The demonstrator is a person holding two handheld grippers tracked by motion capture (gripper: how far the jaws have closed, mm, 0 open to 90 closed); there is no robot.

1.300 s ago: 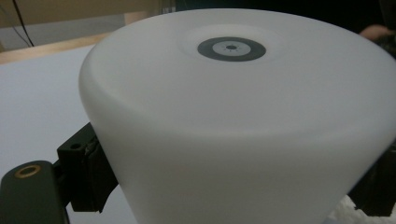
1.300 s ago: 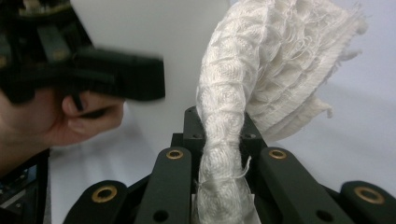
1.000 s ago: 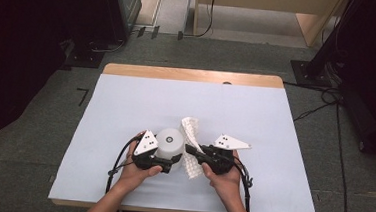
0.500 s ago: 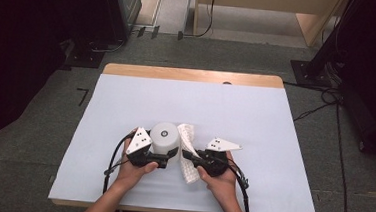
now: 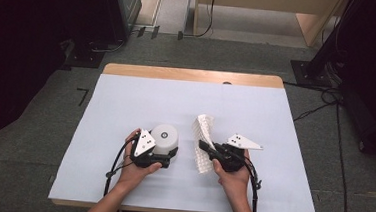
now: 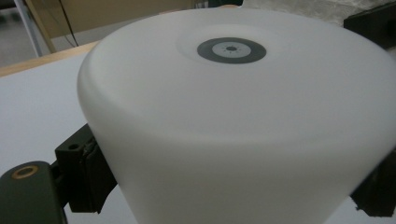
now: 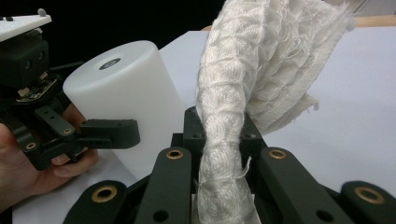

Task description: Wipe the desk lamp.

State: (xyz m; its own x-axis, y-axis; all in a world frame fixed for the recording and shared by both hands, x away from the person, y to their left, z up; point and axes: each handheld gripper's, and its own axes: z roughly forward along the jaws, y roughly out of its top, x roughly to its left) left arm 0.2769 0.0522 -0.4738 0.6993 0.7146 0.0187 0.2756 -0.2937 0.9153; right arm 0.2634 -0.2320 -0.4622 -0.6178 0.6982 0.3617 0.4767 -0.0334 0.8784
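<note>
We steady the white lamp [image 5: 165, 139] on the table [image 5: 126, 96] between our left gripper [image 5: 159, 159]'s just-loosening fingers [image 6: 81, 175], while our right gripper [image 5: 208, 148] pinches the white cloth [image 7: 261, 74] tight, raised beside it, seemingly ready for wiping.

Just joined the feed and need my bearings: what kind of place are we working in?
Probably a lab or recording workspace, not a home: a wooden table covered by a plain white sheet, cables trailing over grey carpet, and dark equipment racks at the sides.
</note>
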